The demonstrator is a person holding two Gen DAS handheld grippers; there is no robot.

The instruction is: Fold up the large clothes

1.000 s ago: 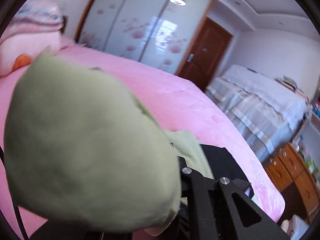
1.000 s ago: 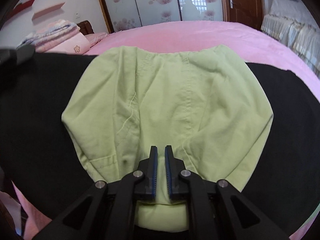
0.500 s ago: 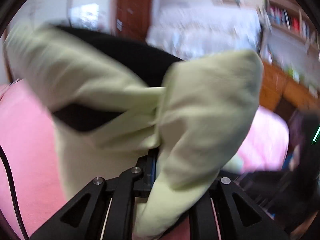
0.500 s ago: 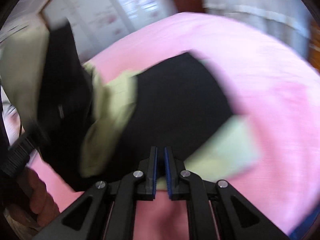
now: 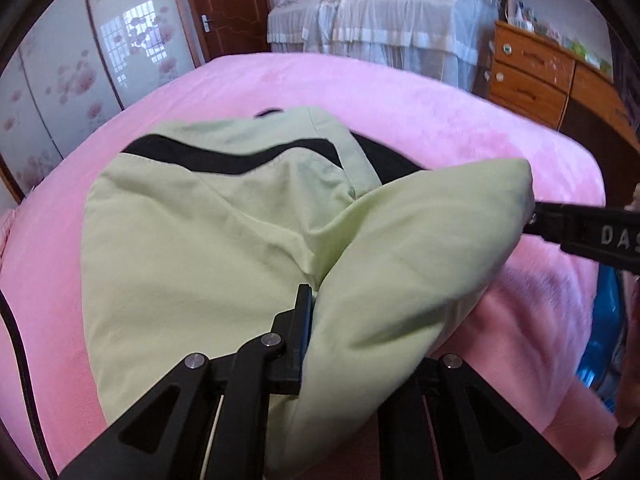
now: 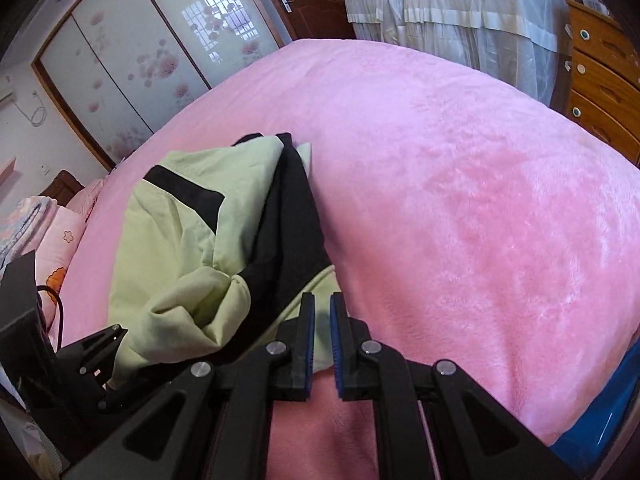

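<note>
My left tongs (image 5: 310,312) and right tongs (image 6: 322,330) each clamp the green-and-black garment (image 5: 192,248), whose length runs away from me across the bed (image 6: 460,184), near its front edge.

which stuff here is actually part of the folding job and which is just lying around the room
Part of the job:
- green and black garment, lying on the pink bed
- left gripper, shut on the garment
- right gripper, shut on the garment's edge

Just lying about:
- wooden dresser
- folded bedding and pillows
- white-covered bed
</note>
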